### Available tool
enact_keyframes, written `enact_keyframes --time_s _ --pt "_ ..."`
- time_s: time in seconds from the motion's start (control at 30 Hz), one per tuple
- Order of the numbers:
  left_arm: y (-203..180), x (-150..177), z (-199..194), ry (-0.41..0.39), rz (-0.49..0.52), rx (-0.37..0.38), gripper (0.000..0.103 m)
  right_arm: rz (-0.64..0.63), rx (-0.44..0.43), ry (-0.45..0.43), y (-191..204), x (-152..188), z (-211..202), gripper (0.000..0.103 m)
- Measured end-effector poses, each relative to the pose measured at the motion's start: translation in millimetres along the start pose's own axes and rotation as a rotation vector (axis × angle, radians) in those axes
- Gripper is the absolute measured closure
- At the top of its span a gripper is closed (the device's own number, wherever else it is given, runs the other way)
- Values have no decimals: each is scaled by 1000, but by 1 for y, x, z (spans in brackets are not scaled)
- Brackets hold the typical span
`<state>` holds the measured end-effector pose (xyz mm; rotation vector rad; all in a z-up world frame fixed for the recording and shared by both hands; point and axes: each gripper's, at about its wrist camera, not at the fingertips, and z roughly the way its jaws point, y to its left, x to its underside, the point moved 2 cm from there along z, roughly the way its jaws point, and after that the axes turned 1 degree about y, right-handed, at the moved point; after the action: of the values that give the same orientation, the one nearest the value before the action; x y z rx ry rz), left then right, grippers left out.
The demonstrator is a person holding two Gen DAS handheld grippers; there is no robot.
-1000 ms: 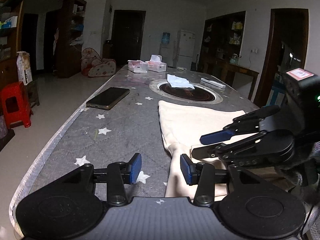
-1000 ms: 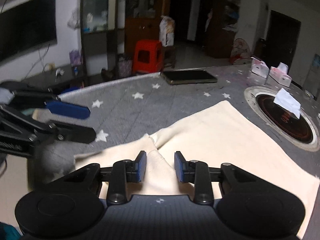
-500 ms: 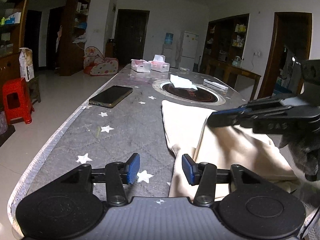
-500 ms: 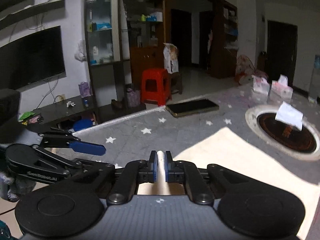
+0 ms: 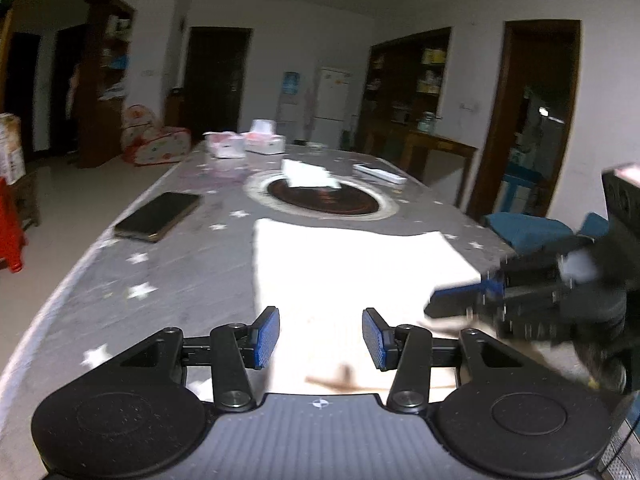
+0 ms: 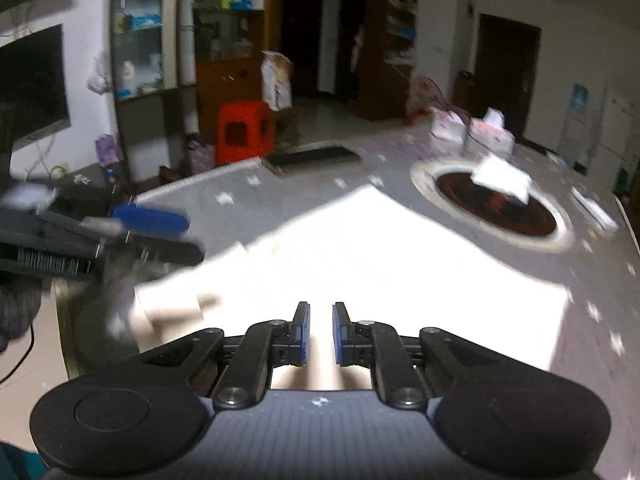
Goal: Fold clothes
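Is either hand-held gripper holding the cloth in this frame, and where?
Nothing is held. The left hand-held gripper and right hand-held gripper are open above the cream cloth.

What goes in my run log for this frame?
stage: folding | left gripper: open above cream garment | right gripper: open, nothing held | garment on table

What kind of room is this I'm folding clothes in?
Most likely a home's open living and dining room. A long star-patterned table holds the cream garment and tissue boxes, with a white fridge by the far wall and a television to one side.
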<state>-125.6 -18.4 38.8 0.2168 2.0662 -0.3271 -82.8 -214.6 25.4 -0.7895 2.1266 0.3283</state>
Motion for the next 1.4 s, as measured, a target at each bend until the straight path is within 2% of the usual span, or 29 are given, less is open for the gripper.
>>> enact_keyframes --time_s 0.13,0.23,0.33,0.57,0.77,0.83,0.87,0.93,1.0,1.07,1.27,1.33,1.4 --pt "-14 -4 24 21 26 46 55 63 58 8 -12 24 -8 90" --pt "-20 1 41 62 44 54 56 95 89 1 -19 36 -15 82" --pt "-19 12 51 113 43 48 56 116 99 4 -25 46 -21 82" --pt "-14 16 36 108 39 -12 57 140 115 -34 -33 44 -39 81" --pt "-9 18 22 102 35 -60 55 161 129 -3 -36 57 -38 78" --pt "-7 21 23 118 36 -58 56 156 122 -7 -33 59 -42 74" --pt "-7 22 24 126 36 -60 58 150 119 -10 -31 60 -45 73" --pt "-6 23 25 128 38 -64 69 139 113 -16 -27 60 -50 72" --pt "-5 22 23 123 37 -66 86 133 108 -19 -24 61 -54 72" --pt "-4 20 21 117 30 -65 94 130 103 -21 -21 61 -58 72" --pt "-1 -4 -8 90 -94 -40 96 110 75 -26 -13 63 -68 71" --pt "2 -8 -13 78 -99 -49 96 104 63 -28 -11 63 -72 70" --pt "6 -4 -6 107 -92 -64 95 100 55 -21 -10 66 -71 70"
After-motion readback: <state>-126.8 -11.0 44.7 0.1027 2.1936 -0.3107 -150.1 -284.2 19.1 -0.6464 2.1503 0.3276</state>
